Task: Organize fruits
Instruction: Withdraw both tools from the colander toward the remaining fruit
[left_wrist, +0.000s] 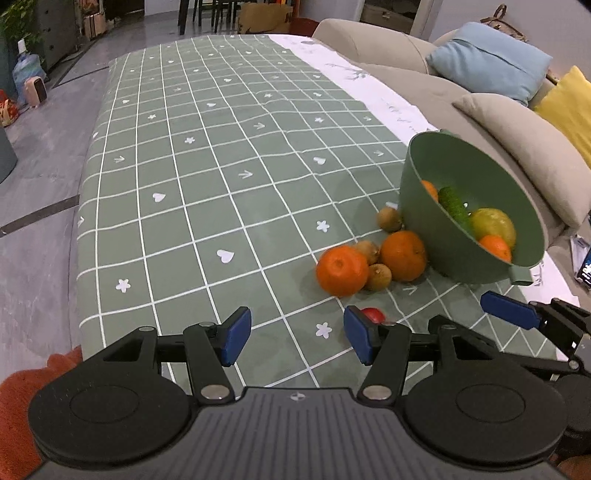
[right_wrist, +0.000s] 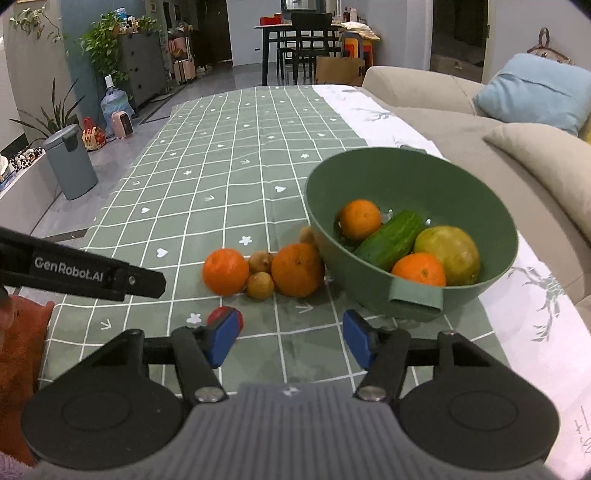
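Note:
A green bowl (right_wrist: 406, 153) on the checked tablecloth holds two oranges, a cucumber (right_wrist: 391, 240) and a yellow-green fruit (right_wrist: 447, 254). Left of the bowl (left_wrist: 417, 184) lie two loose oranges (right_wrist: 225, 271) (right_wrist: 297, 269) with three brown kiwis (right_wrist: 260, 285) among them. A small red fruit (right_wrist: 218, 314) lies nearer, partly hidden behind my right gripper's left finger. My right gripper (right_wrist: 290, 338) hovers open and empty in front of the bowl. My left gripper (left_wrist: 297, 334) is open and empty too, with the red fruit (left_wrist: 373, 314) just behind its right finger and the oranges (left_wrist: 341, 271) beyond.
A beige sofa (right_wrist: 517, 155) with blue and yellow cushions runs along the table's right side. A white cloth strip (right_wrist: 535, 295) covers the right edge. A phone (left_wrist: 585, 269) lies far right. Open tablecloth (left_wrist: 203, 166) stretches to the left and back. An orange sleeve (right_wrist: 22, 343) shows at lower left.

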